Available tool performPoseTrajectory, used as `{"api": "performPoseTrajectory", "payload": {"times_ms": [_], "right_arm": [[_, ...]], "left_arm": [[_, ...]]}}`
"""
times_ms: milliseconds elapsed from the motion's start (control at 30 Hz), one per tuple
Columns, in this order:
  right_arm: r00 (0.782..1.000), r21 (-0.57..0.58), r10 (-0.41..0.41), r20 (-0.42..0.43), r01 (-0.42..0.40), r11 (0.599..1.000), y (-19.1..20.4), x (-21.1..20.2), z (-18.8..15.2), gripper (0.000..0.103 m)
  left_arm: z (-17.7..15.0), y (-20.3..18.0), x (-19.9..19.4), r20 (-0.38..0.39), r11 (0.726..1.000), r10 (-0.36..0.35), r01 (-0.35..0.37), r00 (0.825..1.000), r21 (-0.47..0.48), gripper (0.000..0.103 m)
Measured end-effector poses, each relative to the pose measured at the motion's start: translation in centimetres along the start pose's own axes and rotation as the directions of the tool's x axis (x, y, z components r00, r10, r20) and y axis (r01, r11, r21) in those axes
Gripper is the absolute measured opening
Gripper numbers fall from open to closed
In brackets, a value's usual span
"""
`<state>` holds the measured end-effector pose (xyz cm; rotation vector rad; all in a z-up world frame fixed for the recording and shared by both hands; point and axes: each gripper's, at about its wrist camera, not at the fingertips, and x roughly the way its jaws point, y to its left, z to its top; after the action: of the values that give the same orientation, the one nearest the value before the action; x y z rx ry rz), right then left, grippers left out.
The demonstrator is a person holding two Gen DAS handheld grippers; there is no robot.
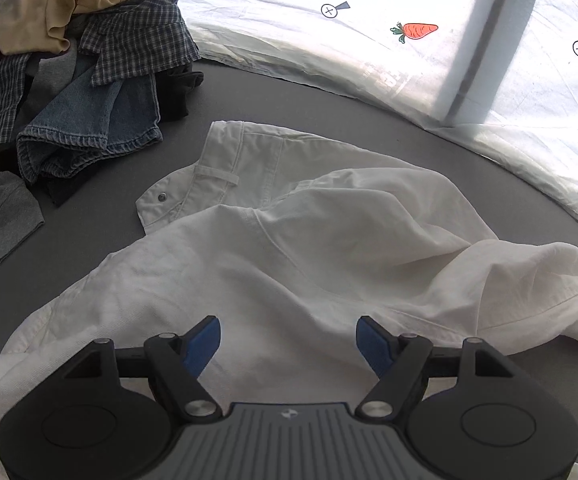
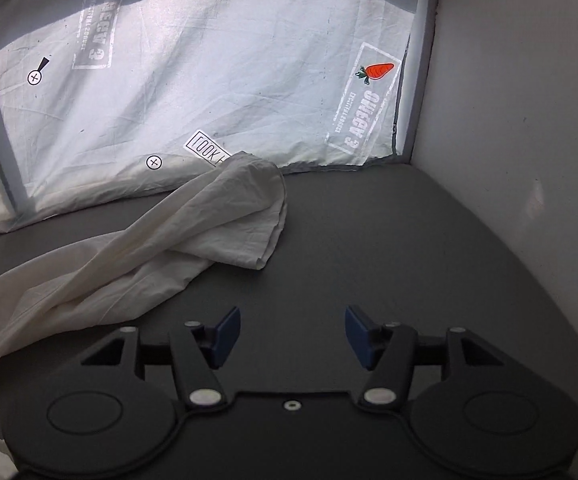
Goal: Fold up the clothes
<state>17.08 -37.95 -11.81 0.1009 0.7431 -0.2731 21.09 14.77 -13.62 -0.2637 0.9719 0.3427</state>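
The white trousers are seen spread across the grey table, only loosely gathered: the waistband with its button and belt loop lies flat toward the clothes pile, while one leg is trailed toward the printed sheet and ends in a rumpled hem. No crisp fold is shown, so the folding is judged to be at an early stage, with the smoothing and doubling over left to do. A heap of unfolded clothes is left at the table's far corner: a beige top, a checked shirt, blue denim and a grey knit.

The trousers appear to be of a soft woven cotton, creased in long ridges, with stitched seams.

The left gripper is held spread above the white cloth, nothing being pinched. The right gripper is likewise released over bare tabletop, just beside the leg, with nothing between its blue pads.
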Motion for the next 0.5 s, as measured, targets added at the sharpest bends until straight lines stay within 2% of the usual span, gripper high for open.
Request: {"api": "performPoseTrajectory", "payload": {"times_ms": [133, 300, 500], "right_arm": [[0.999, 0.012, 0.006, -0.034, -0.006, 1.0, -1.0, -3.3, -3.7, 0.062], [0.998, 0.056, 0.013, -0.063, -0.01, 0.998, -2.5, -5.9, -6.8, 0.063], [0.994, 0.068, 0.019, -0.11, -0.011, 0.998, -3.7, -7.4, -10.4, 0.07]], "left_arm": [[-3.6, 0.0, -2.0, -0.018, 0.999, -0.026, 0.026, 0.999, 0.02, 0.076], [-8.0, 1.0, -3.7, -0.061, 1.0, -0.019, 0.02, 0.998, 0.023, 0.076], [-11.7, 3.3, -5.5, -0.081, 0.999, -0.026, 0.024, 0.996, -0.028, 0.076]]}}
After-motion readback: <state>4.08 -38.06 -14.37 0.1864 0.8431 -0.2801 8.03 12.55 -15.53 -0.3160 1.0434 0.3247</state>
